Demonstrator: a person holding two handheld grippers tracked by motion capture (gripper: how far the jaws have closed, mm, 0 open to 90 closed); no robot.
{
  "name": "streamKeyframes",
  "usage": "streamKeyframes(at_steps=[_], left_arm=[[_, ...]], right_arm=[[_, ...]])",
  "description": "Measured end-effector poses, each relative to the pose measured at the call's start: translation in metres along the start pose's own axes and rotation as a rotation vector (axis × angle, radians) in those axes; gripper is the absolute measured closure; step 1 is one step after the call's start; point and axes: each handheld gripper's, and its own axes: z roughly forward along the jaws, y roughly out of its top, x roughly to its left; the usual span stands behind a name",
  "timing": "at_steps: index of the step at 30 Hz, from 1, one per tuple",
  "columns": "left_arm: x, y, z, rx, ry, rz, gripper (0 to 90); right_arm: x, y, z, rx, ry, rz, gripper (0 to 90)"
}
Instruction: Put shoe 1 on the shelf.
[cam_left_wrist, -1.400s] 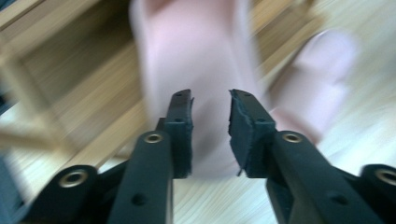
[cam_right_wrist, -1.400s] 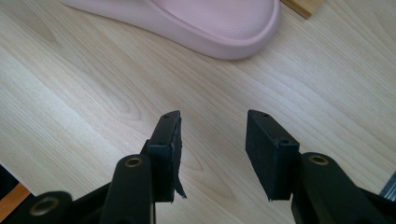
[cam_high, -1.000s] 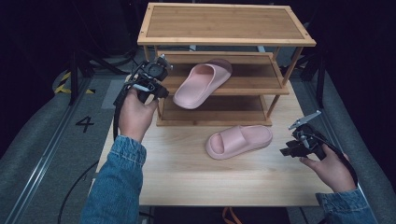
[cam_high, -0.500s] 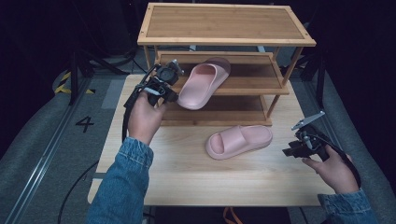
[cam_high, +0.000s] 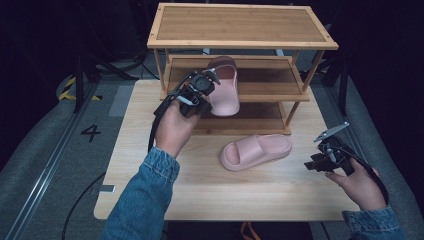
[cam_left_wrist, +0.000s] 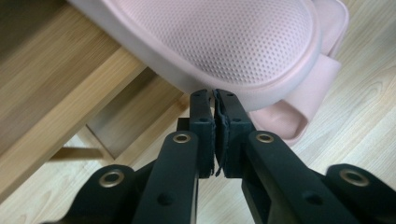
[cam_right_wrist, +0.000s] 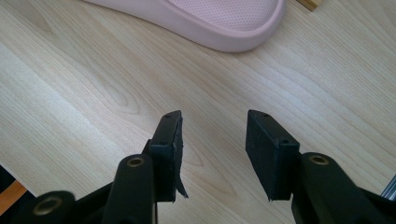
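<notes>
The left gripper (cam_high: 212, 82) was clamped on the rim of a pink slide sandal (cam_high: 223, 90), its jaws pressed together over the thin edge of the sole, as the left gripper view showed with the perforated footbed (cam_left_wrist: 224, 42) just above the jaw tips. That edge grip made sense: the rim was the one part thin enough to pinch, and holding it from the near side left the toe end free to go onto the middle shelf (cam_high: 270, 80) of the bamboo shoe rack (cam_high: 240, 25). In the high view the sandal lay steeply tilted across the shelf's front edge, part over the shelf and part hanging out toward the person, so I judged it to be in the middle of being placed, not yet settled

The second pink slide sandal (cam_high: 256, 151) lay flat on the counter (cam_high: 150, 165), just in front of the rack's lowest level and apart from both grippers, probably waiting its turn

The left hand (cam_high: 175, 127) reached forward from a denim sleeve (cam_high: 145, 200), wrist raised and the gripper angled up and to the right toward the shelf. The right gripper (cam_high: 320, 159) rested low near the counter's right edge, held by the right hand (cam_high: 357, 185), its jaws apart with bare wood between them and the heel of the second sandal (cam_right_wrist: 210, 23) ahead of it, near but not touching
</notes>
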Motion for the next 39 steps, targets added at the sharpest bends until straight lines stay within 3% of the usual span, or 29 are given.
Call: streamKeyframes(at_steps=[3,5,7,10,13,17,19,22,26,31,34,37,38,39], left_arm=[[-0.004,0.001,-0.002,0.01,0.018,0.005,84.7],[-0.017,-0.002,-0.012,-0.007,-0.029,0.027,85.9],[-0.021,-0.002,-0.013,0.002,-0.051,0.04,86.3],[-0.032,0.001,-0.008,0.034,-0.091,0.076,87.6],[-0.037,0.008,0.004,0.047,-0.096,0.09,87.6],[-0.034,0.016,0.01,0.049,-0.08,0.081,89.1],[-0.031,0.021,0.014,0.054,-0.053,0.076,89.0],[-0.02,0.03,0.02,0.06,-0.057,0.052,89.0],[-0.01,0.038,0.026,0.057,-0.056,0.052,89.0],[-0.004,0.049,0.032,0.074,-0.016,0.056,88.8],[0.001,0.052,0.033,0.075,-0.052,0.042,89.2],[-0.003,0.05,0.032,0.083,-0.041,0.035,88.1],[-0.004,0.05,0.031,0.082,-0.04,0.038,82.6],[-0.005,0.049,0.03,0.085,-0.038,0.035,82.6]], right_arm=[[0.0,0.0,0.0,0.0,0.001,-0.001,56.9],[-0.001,-0.001,0.0,0.001,0.002,0.002,56.9],[-0.002,-0.001,0.001,0.004,0.002,0.004,57.0],[-0.001,-0.001,0.002,0.009,0.002,0.003,57.0],[0.002,0.0,0.002,0.009,0.003,-0.006,57.1],[0.004,0.001,0.004,0.014,0.003,-0.014,57.1],[0.004,0.001,0.005,0.019,0.007,-0.01,57.1],[0.004,0.001,0.007,0.022,0.011,-0.015,57.1],[0.003,0.0,0.007,0.022,0.013,-0.012,57.0],[0.003,0.001,0.009,0.026,0.014,-0.015,56.9],[0.003,0.001,0.01,0.028,0.015,-0.014,56.8],[0.003,0.0,0.01,0.029,0.015,-0.016,56.7],[0.003,0.0,0.01,0.025,0.014,-0.018,56.7],[0.003,0.0,0.01,0.025,0.014,-0.018,56.7]])
